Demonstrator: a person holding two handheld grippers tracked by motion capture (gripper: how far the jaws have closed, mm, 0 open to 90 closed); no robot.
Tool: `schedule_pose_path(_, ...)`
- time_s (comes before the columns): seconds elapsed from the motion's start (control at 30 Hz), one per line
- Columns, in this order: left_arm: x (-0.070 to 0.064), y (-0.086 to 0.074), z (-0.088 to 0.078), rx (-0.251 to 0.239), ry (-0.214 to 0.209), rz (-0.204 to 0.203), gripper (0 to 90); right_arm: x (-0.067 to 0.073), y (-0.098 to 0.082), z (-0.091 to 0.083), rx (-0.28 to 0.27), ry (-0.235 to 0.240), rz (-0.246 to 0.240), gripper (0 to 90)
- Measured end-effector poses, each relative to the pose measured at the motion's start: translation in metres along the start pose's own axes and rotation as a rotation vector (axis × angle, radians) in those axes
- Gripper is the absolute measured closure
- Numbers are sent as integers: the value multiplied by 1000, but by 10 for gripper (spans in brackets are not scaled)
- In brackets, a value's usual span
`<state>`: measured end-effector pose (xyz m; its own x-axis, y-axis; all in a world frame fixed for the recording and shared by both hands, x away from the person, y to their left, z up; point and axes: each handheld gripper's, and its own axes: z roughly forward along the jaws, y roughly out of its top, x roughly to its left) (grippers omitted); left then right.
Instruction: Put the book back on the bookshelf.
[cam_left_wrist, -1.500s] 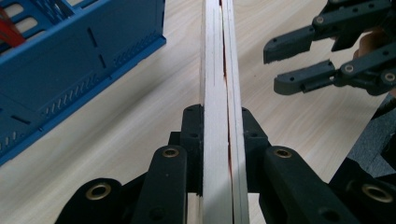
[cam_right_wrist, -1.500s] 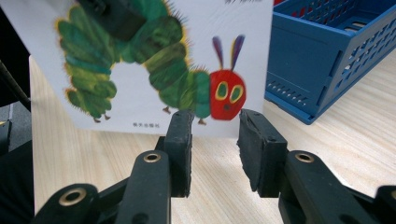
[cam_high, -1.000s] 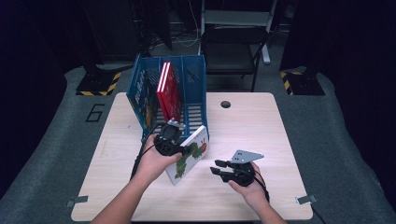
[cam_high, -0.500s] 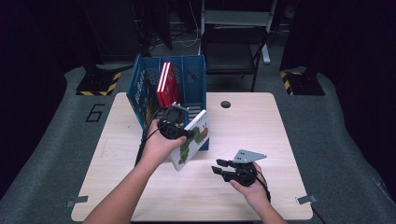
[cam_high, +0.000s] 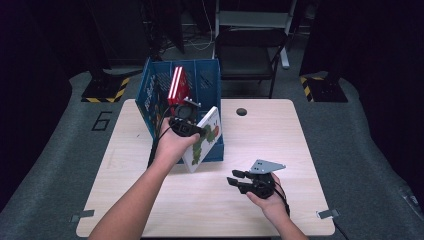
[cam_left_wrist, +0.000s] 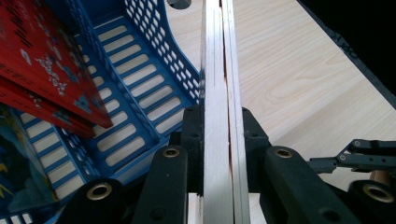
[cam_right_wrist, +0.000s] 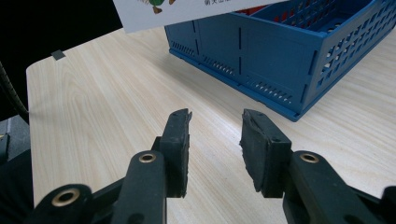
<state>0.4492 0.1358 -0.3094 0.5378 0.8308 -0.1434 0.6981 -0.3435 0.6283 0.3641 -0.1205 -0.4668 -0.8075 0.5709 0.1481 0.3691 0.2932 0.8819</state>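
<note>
since a second ago your left gripper (cam_high: 192, 127) has carried the white picture book (cam_high: 202, 140) up off the table (cam_high: 300, 150) and closer to the blue crate (cam_high: 210, 82), while your right gripper (cam_high: 240, 181) has kept its place near the crate's front right corner. in the left gripper view the left gripper (cam_left_wrist: 219, 133) has both pads pressed flat on the book's (cam_left_wrist: 219, 70) page edge, so the claw is clamped narrow on that one book. it hangs tilted, just in front of the crate's front wall, with its top corner about level with the rim and its lower corner clear of the table. the right gripper (cam_right_wrist: 215, 135) has its jaws partly apart with nothing between them, hovering low over the bare wood in front of the crate (cam_right_wrist: 280, 60). judging by how things lie, you are past the pick-up and into the carry; what looks left is to bring the book over the rim, lower it into the open right part of the crate and let go. count: one crate, one book in hand, one red book (cam_high: 177, 86) leaning inside the crate, and at least one dark blue book (cam_high: 152, 97) against the crate's left wall, though you cannot tell if more lie behind it. the left gripper view shows the crate floor (cam_left_wrist: 126, 107) beside the red book (cam_left_wrist: 51, 56) free.
</note>
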Motion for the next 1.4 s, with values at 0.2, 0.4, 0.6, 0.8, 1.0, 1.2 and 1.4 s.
schedule_pose_path(0.2, 7, 7, -3, -11, 18, -17, 770, 0, 0, -1, -5, 1, 3, 618)
schedule_pose_path(0.4, 13, 12, -2, -18, 35, -50, 770, 0, 0, 0, -4, 1, 2, 618)
schedule_pose_path(0.6, 14, 18, 6, -19, 71, -90, 770, -1, 0, -1, -5, 1, 13, 618)
schedule_pose_path(0.8, 16, 30, 15, -17, 114, -137, 770, -1, -1, -1, -7, 2, 14, 618)
schedule_pose_path(1.0, 13, 40, 23, -15, 133, -146, 770, 0, -1, -2, -6, 7, 16, 618)
schedule_pose_path(1.2, 11, 49, 31, -15, 153, -151, 770, 0, -4, -6, -9, -4, 16, 618)
schedule_pose_path(1.4, 11, 59, 34, -15, 156, -158, 770, -1, -10, -16, -20, -25, 40, 618)
